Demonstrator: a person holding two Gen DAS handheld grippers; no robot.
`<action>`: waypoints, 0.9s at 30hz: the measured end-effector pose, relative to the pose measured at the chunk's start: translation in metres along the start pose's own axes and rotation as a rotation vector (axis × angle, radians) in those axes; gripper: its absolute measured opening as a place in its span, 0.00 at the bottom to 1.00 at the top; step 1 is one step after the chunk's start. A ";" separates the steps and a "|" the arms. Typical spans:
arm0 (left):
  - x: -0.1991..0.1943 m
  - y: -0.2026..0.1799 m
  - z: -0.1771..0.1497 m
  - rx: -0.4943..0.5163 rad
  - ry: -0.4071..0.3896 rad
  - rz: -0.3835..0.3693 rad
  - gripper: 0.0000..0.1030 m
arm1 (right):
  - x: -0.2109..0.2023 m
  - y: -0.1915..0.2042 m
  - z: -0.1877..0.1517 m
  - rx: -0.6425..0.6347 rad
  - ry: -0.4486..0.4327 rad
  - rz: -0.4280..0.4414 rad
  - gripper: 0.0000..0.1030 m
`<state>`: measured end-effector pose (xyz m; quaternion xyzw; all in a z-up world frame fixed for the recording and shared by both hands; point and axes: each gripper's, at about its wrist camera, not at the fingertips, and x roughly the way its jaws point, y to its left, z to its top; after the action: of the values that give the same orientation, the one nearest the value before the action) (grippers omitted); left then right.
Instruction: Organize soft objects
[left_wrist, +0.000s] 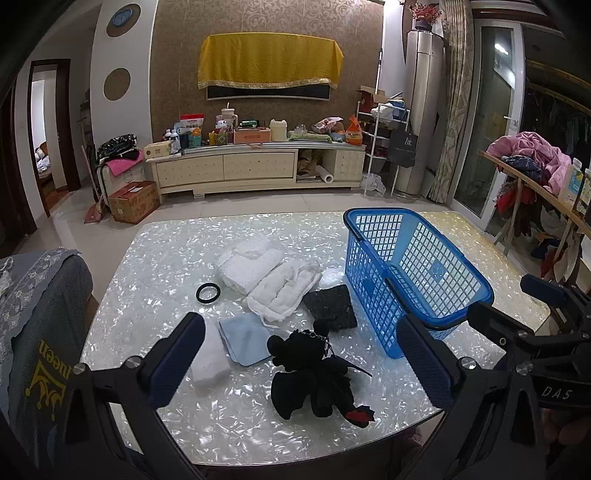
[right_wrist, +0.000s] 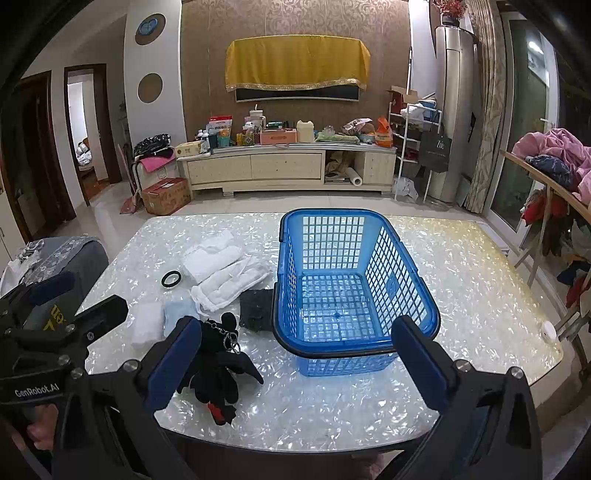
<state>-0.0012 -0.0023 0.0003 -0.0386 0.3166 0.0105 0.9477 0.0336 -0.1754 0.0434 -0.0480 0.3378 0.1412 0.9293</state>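
On the pearly table (left_wrist: 155, 280), going left to right, a black ring (left_wrist: 208, 293) lies at about nine o'clock from the folded white towels (left_wrist: 255, 264), with a white pad (left_wrist: 208, 363) and a pale blue cloth (left_wrist: 245, 341) nearer the front edge. A black plush toy (left_wrist: 314, 380) lies in front, at six o'clock from a dark sponge (left_wrist: 330, 306), which sits just beside the blue basket (left_wrist: 476, 280).

The left tongs (left_wrist: 301, 363) gape wide, the toy between their fingers untouched. The right tongs (right_wrist: 297, 365) also gape wide, before the basket.

Only the right view looks down to the basket's bare floor (right_wrist: 332, 306) and shows a small white disc (right_wrist: 548, 328) at three o'clock. The left view shows the toy's red tail tip (left_wrist: 360, 415) more clearly.
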 end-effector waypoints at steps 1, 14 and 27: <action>0.000 0.000 0.000 0.000 0.000 0.000 1.00 | 0.000 -0.001 0.000 -0.002 0.000 0.000 1.00; 0.000 0.000 0.000 -0.002 0.001 -0.007 1.00 | -0.001 -0.001 0.000 -0.002 0.009 0.005 1.00; 0.001 0.001 0.002 -0.001 0.001 -0.015 1.00 | -0.002 -0.002 0.001 -0.006 0.008 0.006 1.00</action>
<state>0.0001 -0.0008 0.0011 -0.0417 0.3167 0.0035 0.9476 0.0331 -0.1776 0.0453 -0.0503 0.3409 0.1446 0.9275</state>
